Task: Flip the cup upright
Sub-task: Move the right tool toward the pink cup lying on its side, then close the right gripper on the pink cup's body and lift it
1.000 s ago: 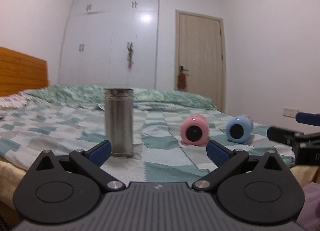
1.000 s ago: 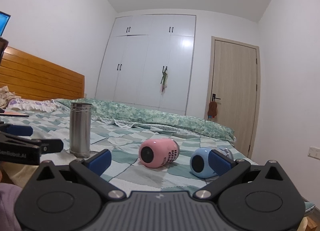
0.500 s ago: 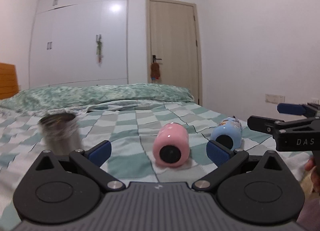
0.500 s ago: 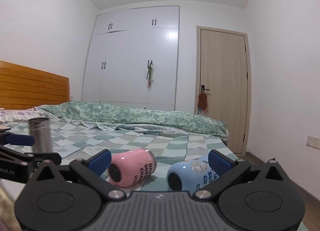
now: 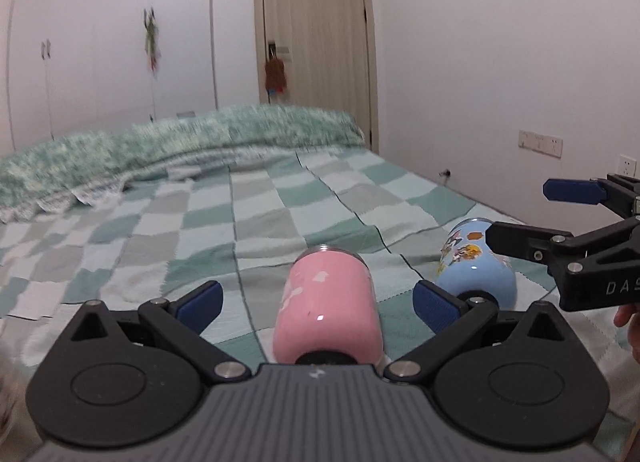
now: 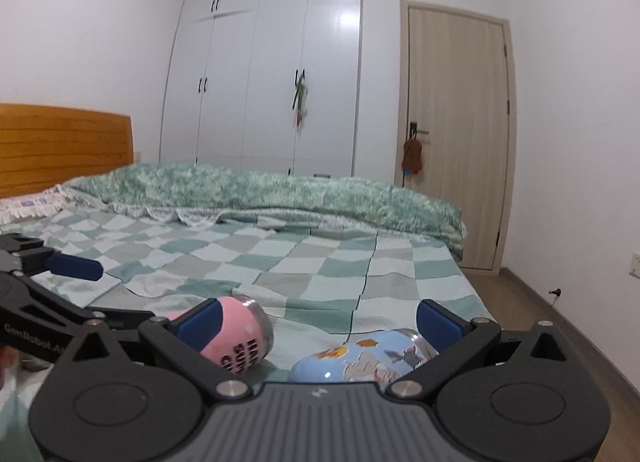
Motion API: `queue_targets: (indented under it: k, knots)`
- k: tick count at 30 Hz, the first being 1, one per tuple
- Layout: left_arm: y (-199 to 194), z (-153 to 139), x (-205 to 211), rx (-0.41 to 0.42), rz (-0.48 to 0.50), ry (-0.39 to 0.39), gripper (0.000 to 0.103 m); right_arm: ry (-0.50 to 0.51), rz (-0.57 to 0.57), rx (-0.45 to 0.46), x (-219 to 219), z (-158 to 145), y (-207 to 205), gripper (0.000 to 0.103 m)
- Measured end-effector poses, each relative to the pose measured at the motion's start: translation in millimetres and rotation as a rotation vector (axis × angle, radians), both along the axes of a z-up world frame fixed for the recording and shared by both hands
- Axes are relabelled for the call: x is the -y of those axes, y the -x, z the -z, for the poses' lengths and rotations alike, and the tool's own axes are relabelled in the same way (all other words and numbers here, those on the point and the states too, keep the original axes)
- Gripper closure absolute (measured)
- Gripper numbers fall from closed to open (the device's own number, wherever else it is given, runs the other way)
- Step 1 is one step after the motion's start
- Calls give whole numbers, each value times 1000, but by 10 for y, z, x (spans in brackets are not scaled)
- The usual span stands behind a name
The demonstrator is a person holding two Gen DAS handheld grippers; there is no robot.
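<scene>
On the checked bed cover (image 5: 280,222), seen from your left wrist camera, the pink cup (image 5: 328,306) lies on its side at 6 o'clock, its base toward you and its steel rim pointing away toward 12. Your left hand-held gripper (image 5: 318,298) has its blue pads spread wide apart — one on each side of the pink cup, neither touching it. At 3 o'clock from the pink one the blue cup (image 5: 476,274) also lies on its side, with cartoon prints on its wall. Your right hand-held gripper (image 5: 520,214) reaches in from the 3 o'clock edge, fingers apart, the lower one in front of the blue cup's upper end.

From the right wrist camera, the blue cup (image 6: 360,360) lies low at 6 o'clock between the open pads of your right hand-held gripper (image 6: 322,320), untouched. The pink cup (image 6: 240,338) sits at 9 o'clock from it, partly behind the left pad — lettering showing on its side. Your left hand-held gripper (image 6: 80,290) enters at the 9 o'clock edge, fingers parted.
</scene>
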State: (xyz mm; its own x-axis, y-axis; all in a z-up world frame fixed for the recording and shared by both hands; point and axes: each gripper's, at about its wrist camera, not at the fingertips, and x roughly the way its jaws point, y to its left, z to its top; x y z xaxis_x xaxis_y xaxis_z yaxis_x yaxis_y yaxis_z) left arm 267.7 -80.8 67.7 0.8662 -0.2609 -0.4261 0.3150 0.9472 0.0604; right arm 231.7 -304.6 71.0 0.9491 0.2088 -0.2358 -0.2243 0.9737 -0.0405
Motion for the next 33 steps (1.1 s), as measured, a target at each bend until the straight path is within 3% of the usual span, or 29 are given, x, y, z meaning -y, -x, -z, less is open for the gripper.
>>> queue_targets:
  k: [5, 13, 21, 26, 28, 33]
  knots:
    - [-516, 51, 102, -144, 9, -18, 0, 16, 3, -72, 84, -47, -416, 0]
    - [-1221, 311, 198, -410, 82, -72, 0, -76, 68, -83, 269, 20, -788, 0]
    - [-1571, 560, 184, -614, 196, -84, 0, -46, 71, -113, 216, 139, -980, 0]
    - [-1531, 532, 175, -602, 193, -93, 3, -21, 63, -109, 141, 149, -991, 0]
    - [-1531, 513, 147, -619, 208, -49, 15, -18, 66, -111, 130, 152, -991, 0]
    - [-1435, 476, 206, -573, 196, -89, 15, -23, 67, -109, 130, 139, -982, 0]
